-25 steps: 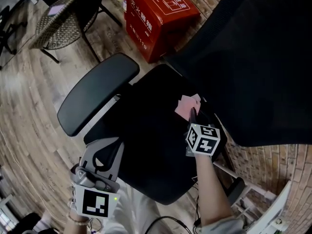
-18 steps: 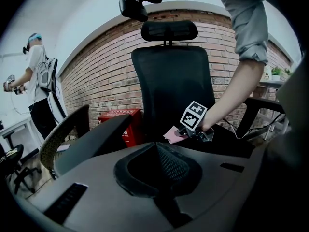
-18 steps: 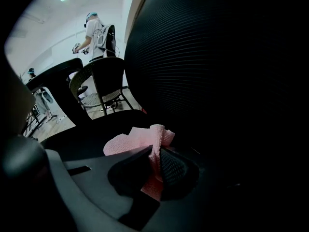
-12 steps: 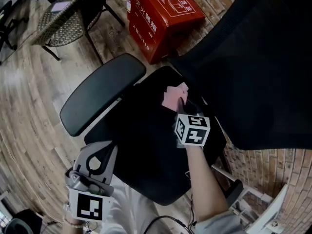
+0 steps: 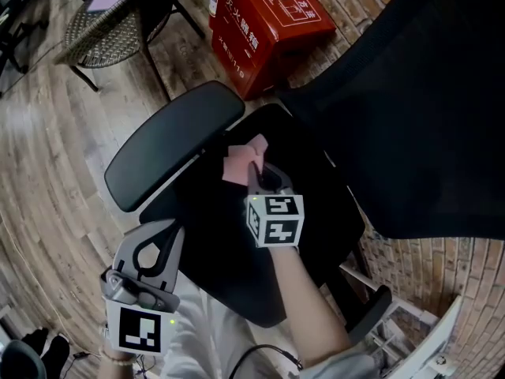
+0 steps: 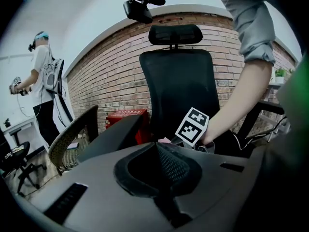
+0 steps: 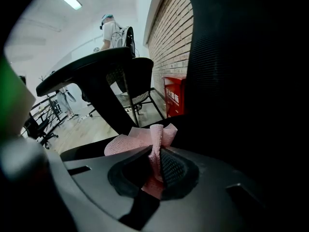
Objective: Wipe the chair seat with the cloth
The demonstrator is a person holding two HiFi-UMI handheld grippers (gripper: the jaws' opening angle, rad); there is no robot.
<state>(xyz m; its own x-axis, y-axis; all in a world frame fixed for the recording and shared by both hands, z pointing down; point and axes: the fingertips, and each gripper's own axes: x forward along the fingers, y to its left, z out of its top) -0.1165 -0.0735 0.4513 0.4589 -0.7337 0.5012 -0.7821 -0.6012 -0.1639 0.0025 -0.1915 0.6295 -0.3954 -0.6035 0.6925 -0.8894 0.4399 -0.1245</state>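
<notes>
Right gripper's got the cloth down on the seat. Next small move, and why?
Probably drag the pink cloth across the seat toward its front edge, pressing it down. The right gripper is shut on it close by the armrest, and most of the seat lies bare on the near side.

The right gripper [image 5: 256, 168] hides part of the pink textured cloth [image 5: 237, 164]; the red cardboard box [image 5: 264, 22] is cropped at its far end.

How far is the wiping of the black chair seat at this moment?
Done: the pink cloth is clamped in the right gripper. In hand: it lies on the black chair seat, near the dark padded armrest. Left: no wiped trace shows, so the seat's front part probably remains. The left gripper is shut and empty.
</notes>
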